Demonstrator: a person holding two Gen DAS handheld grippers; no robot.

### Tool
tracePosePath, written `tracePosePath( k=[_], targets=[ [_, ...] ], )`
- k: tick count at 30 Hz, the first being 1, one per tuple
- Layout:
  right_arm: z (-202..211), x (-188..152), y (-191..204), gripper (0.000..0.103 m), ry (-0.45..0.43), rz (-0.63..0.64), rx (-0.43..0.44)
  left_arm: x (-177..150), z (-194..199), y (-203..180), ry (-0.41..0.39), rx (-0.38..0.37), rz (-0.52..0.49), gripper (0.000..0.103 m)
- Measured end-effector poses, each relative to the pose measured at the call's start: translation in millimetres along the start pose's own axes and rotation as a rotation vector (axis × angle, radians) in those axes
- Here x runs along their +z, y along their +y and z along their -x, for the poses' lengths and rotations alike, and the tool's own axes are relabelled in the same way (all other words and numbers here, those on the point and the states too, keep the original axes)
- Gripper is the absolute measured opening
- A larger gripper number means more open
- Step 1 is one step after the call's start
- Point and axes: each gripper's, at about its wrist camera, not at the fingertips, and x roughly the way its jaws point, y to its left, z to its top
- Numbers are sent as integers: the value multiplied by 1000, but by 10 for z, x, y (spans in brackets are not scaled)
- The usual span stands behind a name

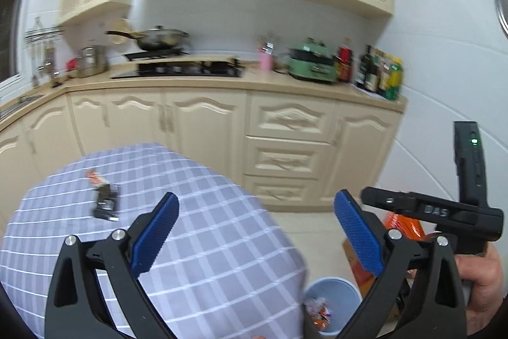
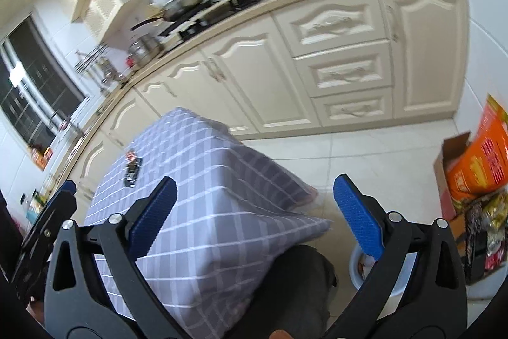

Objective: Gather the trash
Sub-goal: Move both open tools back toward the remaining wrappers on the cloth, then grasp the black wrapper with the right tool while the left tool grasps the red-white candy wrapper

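A dark wrapper (image 1: 107, 202) and a small red-and-white wrapper (image 1: 94, 176) lie on the table with the grey checked cloth (image 1: 203, 243), toward its far left. Both show in the right wrist view, the dark one (image 2: 132, 172) below the red one (image 2: 130, 154). A pale blue bin (image 1: 333, 304) with wrappers inside stands on the floor right of the table; its rim shows in the right wrist view (image 2: 357, 266). My left gripper (image 1: 255, 231) is open and empty above the table's near right edge. My right gripper (image 2: 254, 212) is open and empty above the table corner and floor.
Cream kitchen cabinets (image 1: 285, 142) and a counter with stove, pan (image 1: 158, 40) and bottles run along the back. An orange carton (image 2: 482, 161) in a cardboard box and snack bags stand on the floor at right. The other gripper's body (image 1: 444, 212) is close at my right.
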Motion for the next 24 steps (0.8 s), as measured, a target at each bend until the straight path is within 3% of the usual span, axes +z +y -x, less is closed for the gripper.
tracePosePath(
  k=[12,24],
  targets=[
    [-632,-9,1199,97,63,175,93,-27,336,1333,-43,245,123,97],
    [-1631,-206,2229,97,193,319,123,-293,451,2338,-1,407,216,97]
  ],
)
